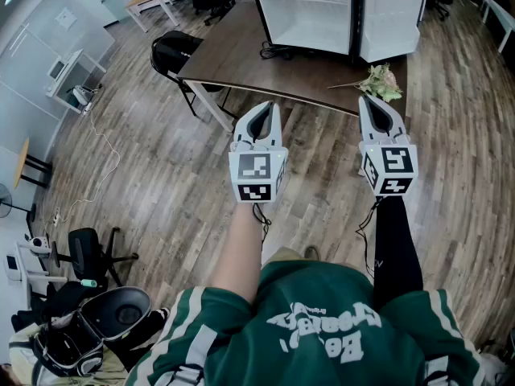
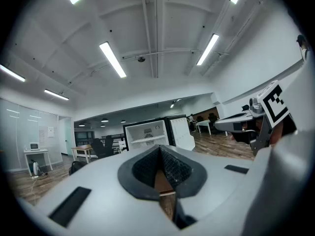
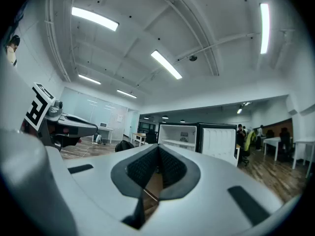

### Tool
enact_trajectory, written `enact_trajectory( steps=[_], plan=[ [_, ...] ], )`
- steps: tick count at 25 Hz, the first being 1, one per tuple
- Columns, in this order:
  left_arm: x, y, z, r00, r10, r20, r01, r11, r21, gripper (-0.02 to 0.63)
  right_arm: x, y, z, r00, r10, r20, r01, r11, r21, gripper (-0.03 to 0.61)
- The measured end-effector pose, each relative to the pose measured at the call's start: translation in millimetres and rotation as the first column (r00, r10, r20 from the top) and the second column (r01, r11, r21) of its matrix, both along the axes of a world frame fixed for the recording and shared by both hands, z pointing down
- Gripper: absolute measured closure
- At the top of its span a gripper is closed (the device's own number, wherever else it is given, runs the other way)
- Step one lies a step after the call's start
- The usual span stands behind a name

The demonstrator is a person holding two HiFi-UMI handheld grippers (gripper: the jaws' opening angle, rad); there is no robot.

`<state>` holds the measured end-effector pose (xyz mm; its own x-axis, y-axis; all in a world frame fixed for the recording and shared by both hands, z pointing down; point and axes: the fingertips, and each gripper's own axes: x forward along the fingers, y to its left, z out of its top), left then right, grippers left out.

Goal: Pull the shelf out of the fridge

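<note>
Head view with the two gripper views, taken before any contact with the fridge. A person in a green sweatshirt (image 1: 322,328) stands on a wood-plank floor (image 1: 161,175) and holds both tools level at arm's length, side by side and apart from each other. The left tool (image 1: 271,107) has its jaws closed, the ribbed pads meeting at the tips with nothing between them, as its own view confirms (image 2: 160,149). The right tool (image 1: 365,100) is likewise closed and empty, pads together (image 3: 158,148).

The fridge (image 1: 310,14), a small dark-cased unit with a white interior, stands on the brown worktop (image 1: 241,55) ahead of both tools and well apart from them. Its door (image 1: 390,18) stands open on the right side. The shelf (image 3: 177,142) sits inside the fridge cavity, spanning it from wall to wall in the upper part; neither tool touches it.

A bunch of dried flowers (image 1: 378,81) lies at the worktop's near right corner, just ahead of the right tool. A black chair (image 1: 173,55) stands at the worktop's left end.
</note>
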<state>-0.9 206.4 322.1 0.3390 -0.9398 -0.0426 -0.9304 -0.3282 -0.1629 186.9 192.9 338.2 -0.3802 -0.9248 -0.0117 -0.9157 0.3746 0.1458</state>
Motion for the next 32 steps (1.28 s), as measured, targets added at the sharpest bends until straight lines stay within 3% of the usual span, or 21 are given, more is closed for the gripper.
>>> enact_trajectory(
  steps=[19, 32],
  plan=[
    [-14, 2, -3, 1.000, -0.004, -0.016, 0.005, 1.000, 0.016, 0.597, -15, -4, 8, 0.998, -0.033, 0.060, 0.034, 0.999, -0.005, 0.569],
    [-31, -79, 0, 1.000, 0.025, -0.019, -0.025, 0.999, 0.025, 0.597, -28, -79, 8, 0.999, -0.003, 0.041, 0.004, 1.000, -0.007, 0.569]
  ],
)
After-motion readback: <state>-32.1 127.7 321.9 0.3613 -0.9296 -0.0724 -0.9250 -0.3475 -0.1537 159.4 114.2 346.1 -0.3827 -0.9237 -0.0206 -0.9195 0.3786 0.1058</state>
